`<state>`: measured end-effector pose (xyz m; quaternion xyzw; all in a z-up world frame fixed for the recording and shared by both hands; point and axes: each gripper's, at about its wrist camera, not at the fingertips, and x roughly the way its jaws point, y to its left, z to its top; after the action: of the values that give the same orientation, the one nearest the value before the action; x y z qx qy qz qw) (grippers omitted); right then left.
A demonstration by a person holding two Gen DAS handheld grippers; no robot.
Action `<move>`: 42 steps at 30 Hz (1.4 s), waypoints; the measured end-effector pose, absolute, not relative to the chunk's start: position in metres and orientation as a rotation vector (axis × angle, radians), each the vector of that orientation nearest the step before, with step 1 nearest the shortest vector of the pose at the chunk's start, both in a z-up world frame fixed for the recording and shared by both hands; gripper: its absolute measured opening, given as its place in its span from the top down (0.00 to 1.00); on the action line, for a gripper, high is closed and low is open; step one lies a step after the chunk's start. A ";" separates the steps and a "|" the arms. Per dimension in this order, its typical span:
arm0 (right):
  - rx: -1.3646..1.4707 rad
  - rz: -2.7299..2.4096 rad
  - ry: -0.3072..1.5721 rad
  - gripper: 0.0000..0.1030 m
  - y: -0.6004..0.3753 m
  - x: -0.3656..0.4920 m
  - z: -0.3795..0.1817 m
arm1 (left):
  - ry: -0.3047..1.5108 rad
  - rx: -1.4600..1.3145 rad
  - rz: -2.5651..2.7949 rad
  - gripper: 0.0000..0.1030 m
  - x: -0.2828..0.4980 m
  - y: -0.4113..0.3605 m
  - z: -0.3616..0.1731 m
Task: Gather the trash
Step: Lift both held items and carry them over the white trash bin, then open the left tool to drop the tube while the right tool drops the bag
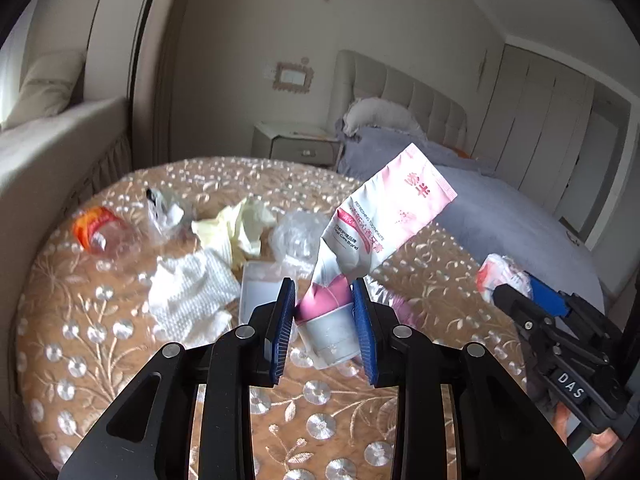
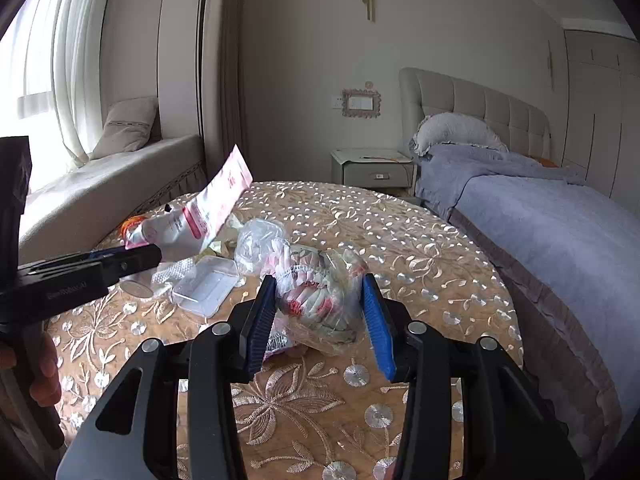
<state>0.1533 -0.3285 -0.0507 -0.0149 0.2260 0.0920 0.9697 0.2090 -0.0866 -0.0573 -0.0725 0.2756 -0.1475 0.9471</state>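
Left gripper (image 1: 324, 312) clamped on toothpaste tube (image 1: 376, 224), frame centre, tube angled upper right. Right gripper (image 2: 320, 312) pinches crumpled wrapper bundle (image 2: 320, 292), centre frame.

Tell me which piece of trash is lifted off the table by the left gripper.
The pink-and-white toothpaste tube: the left gripper holds its cap end, tail raised. The bottle, tissues and clear tray lie on the table.
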 end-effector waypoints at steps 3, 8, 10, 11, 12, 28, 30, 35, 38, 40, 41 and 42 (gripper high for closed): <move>-0.024 0.174 0.420 0.57 -0.333 0.142 -0.041 | 0.511 -0.134 -0.322 0.72 0.196 -0.097 -0.038; -0.019 0.118 0.367 0.57 -0.349 0.118 -0.028 | 0.480 -0.110 -0.381 0.72 0.182 -0.126 -0.032; -0.016 0.083 0.351 0.57 -0.361 0.107 -0.024 | 0.478 -0.107 -0.420 0.72 0.178 -0.143 -0.033; -0.016 0.063 0.344 0.57 -0.367 0.101 -0.022 | 0.478 -0.106 -0.440 0.72 0.177 -0.153 -0.035; -0.018 0.044 0.340 0.57 -0.373 0.097 -0.022 | 0.480 -0.106 -0.467 0.72 0.176 -0.164 -0.036; 0.088 -0.315 0.367 0.57 -0.507 0.021 -0.053 | 0.609 0.016 -0.769 0.72 0.152 -0.344 -0.078; 0.104 -0.336 0.374 0.57 -0.519 0.014 -0.060 | 0.629 0.036 -0.785 0.72 0.149 -0.364 -0.088; 0.143 -0.388 0.400 0.57 -0.542 0.003 -0.077 | 0.694 0.091 -0.825 0.72 0.145 -0.403 -0.111; 0.174 -0.411 0.422 0.57 -0.561 0.001 -0.088 | 0.731 0.127 -0.836 0.72 0.144 -0.424 -0.126; 0.191 -0.420 0.437 0.57 -0.570 0.002 -0.097 | 0.759 0.157 -0.840 0.72 0.142 -0.438 -0.139; 0.199 -0.422 0.447 0.57 -0.574 0.003 -0.101 | 0.772 0.168 -0.844 0.72 0.142 -0.444 -0.145; 0.205 -0.423 0.455 0.57 -0.577 0.006 -0.104 | 0.788 0.184 -0.845 0.72 0.141 -0.450 -0.151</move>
<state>0.0063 -0.5765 -0.1044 0.1006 0.2234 -0.2077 0.9470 0.1409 -0.4500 -0.1511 0.0867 0.3720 -0.3988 0.8337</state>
